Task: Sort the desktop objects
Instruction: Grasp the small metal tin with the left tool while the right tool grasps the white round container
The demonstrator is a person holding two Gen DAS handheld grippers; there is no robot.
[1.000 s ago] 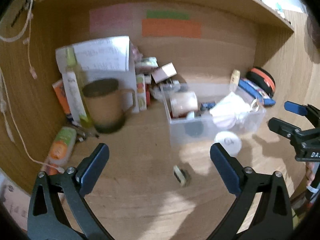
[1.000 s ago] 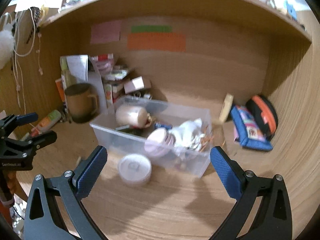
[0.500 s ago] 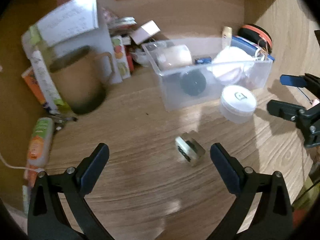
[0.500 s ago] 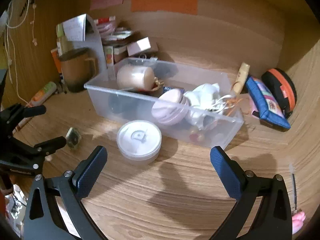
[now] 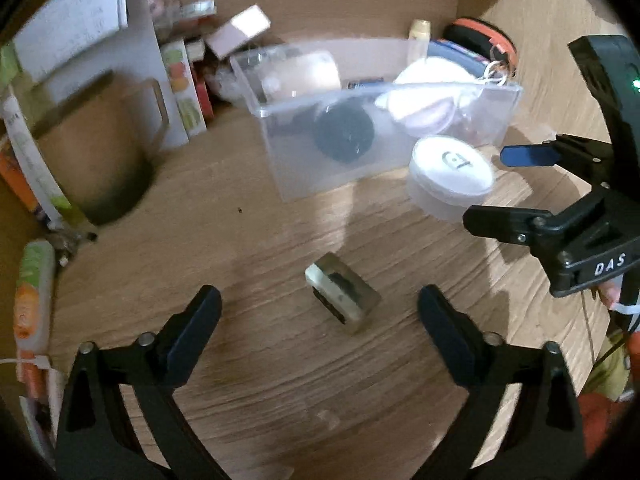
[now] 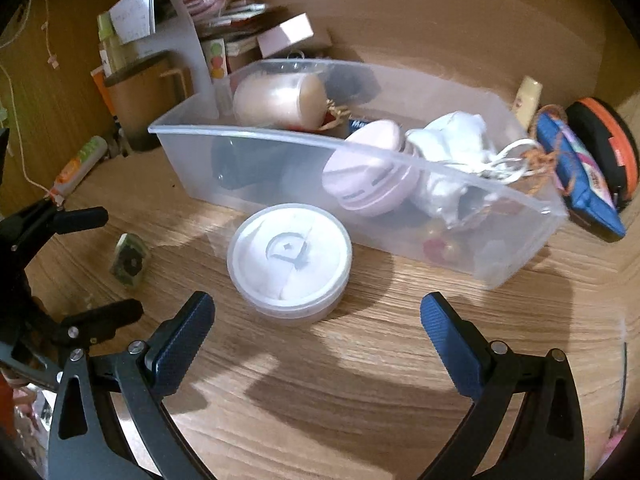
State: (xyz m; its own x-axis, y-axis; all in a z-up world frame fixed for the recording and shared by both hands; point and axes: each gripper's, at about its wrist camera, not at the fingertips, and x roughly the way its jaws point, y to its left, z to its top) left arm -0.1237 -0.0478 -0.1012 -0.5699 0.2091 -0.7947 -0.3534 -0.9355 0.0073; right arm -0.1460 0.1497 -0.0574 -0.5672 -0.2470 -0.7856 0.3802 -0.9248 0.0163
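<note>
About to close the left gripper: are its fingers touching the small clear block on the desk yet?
Apart. The left wrist view shows bare wood between the small clear block and each of the left gripper fingers; its jaws have just been closing.

A home desk nook is indicated by wooden walls [image 6: 440, 20], a mug [image 5: 92, 152], and cluttered stationery boxes [image 6: 240, 36].

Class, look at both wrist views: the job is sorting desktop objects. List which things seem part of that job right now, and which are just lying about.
Part of the job:
- clear bin, already holding sorted items
- round white tub, before the open right tool
- small block, ahead of the open left tool, its jaws just closing slightly

Lying about, probably:
- brown mug
- blue pouch
- orange-and-green tube
</note>
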